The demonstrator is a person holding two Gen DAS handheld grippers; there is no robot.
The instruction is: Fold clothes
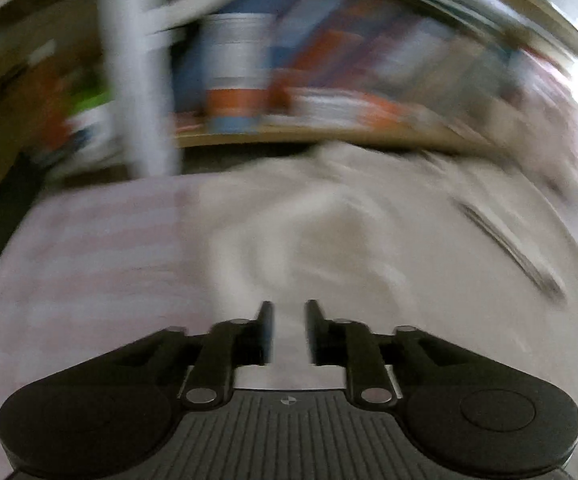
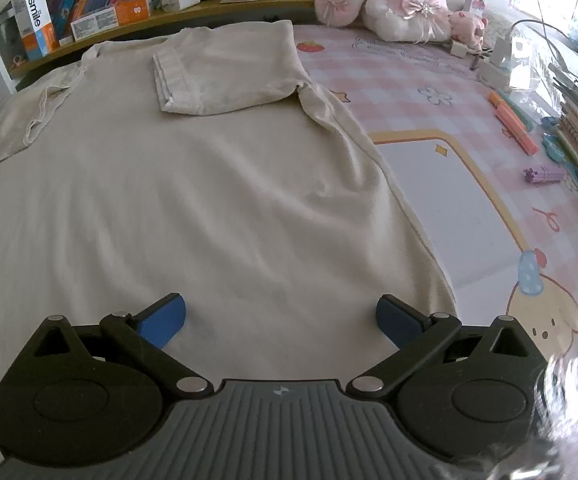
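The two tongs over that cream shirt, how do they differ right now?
The left tongs stand nearly closed, a narrow gap between the tips; the right tongs gape wide. The left view is smeared with blur; the right view is sharp. Bright blue pads show on the right tongs; on the left they barely show. Both hang over the cream shirt, gripping nothing.

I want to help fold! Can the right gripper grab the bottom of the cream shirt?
Probably yes. The right gripper hangs over the cream shirt with its jaws wide apart, and nothing lies between them and the cloth.
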